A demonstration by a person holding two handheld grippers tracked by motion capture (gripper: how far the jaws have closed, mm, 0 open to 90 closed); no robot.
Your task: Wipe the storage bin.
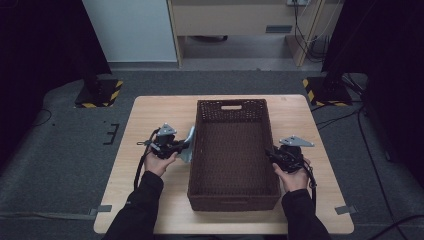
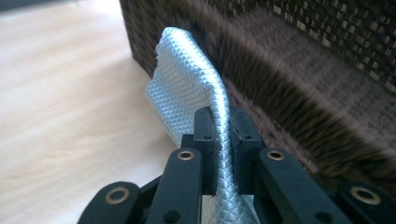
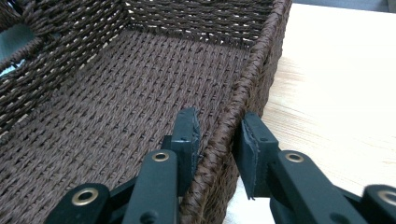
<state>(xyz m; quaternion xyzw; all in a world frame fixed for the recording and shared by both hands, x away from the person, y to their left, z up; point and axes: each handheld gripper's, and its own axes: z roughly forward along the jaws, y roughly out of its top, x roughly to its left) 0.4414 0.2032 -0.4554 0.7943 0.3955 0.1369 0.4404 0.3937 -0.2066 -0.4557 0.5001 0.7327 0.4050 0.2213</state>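
While the left gripper (image 2: 219,140) clamped a pale blue cloth (image 2: 187,88) with a fine diamond weave, that cloth arched upward just beside the left wall of the brown woven basket (image 1: 232,195), above the pale wooden table (image 1: 150,110). The right gripper (image 3: 217,140) straddled the basket's braided right rim, one black jaw inside and one outside, the inner pad touching the rim, though a firm grip could not be confirmed.

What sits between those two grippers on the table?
The brown woven basket, seen in the high view, lies between the left gripper and the right gripper.
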